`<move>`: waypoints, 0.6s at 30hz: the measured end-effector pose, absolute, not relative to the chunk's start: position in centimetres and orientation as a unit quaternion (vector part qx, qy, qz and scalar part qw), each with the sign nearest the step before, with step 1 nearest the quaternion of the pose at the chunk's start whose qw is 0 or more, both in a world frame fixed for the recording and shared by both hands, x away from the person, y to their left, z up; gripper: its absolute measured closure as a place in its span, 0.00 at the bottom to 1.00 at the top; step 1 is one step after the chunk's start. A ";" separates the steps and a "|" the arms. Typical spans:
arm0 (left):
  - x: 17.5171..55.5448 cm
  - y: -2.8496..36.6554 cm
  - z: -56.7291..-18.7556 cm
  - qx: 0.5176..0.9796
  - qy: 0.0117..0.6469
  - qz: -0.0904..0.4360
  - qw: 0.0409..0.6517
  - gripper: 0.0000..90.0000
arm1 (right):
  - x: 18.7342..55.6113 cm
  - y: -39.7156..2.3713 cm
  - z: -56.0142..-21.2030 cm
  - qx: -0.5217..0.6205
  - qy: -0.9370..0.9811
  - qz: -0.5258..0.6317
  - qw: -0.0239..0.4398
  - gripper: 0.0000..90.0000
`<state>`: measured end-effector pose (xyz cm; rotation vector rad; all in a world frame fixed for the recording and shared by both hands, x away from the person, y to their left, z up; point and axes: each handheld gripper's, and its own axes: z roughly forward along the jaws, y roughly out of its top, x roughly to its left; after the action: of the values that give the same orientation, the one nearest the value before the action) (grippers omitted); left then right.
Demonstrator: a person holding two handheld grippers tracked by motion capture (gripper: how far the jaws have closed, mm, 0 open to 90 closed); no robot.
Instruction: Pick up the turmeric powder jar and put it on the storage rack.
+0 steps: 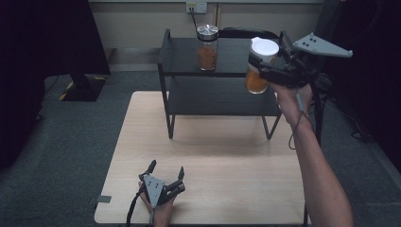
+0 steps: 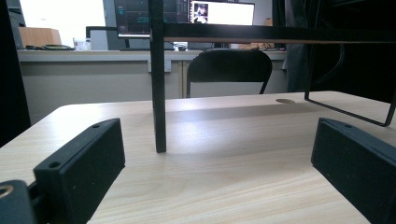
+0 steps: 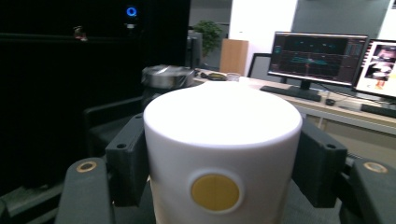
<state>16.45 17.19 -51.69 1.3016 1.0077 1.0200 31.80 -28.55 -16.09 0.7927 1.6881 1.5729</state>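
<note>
— What did the room look like?

— A pale wood-grain table (image 1: 208, 156) stood on grey carpet, with a black two-tier metal shelf (image 1: 222, 71) at its far end. Behind it ran a beige wall with a socket, and the gripper views showed a black chair (image 2: 229, 70) and lit monitors (image 3: 317, 58) on a desk.

— And the objects?

— Two round clear jars with orange-brown contents. One, capped in shiny metal (image 1: 207, 47), stood upright on the shelf's top tier. The other, the white-lidded jar (image 1: 259, 66), had a smooth matte lid bearing a yellow dot.

— Where was that jar?

— In the air at the shelf's right end, level with the top tier, clamped at its lid between the jaws of the right gripper (image 1: 265, 64), one black pad on either side.

— The other tool?

— The left gripper (image 1: 166, 176) rested on the table's near edge, its jaws spread wide with nothing between them, well apart from the jar.
</note>
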 end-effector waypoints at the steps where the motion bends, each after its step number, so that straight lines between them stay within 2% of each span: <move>1: 16.5 17.3 -51.7 0.555 0.427 0.432 0.568 0.04 | 32.1 -28.2 -15.8 0.310 0.648 0.603 0.347 0.34; 8: 16.5 17.3 -51.7 0.556 0.426 0.431 0.569 0.04 | 34.0 -25.3 -14.9 0.347 0.630 0.583 0.379 0.34; 18: 16.5 17.3 -51.7 0.556 0.426 0.431 0.569 0.04 | 36.4 -22.1 -15.9 0.392 0.584 0.587 0.401 0.34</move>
<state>16.52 17.31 -51.69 1.3052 1.0000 1.0119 36.44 -22.06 -15.92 0.9918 1.4782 1.4838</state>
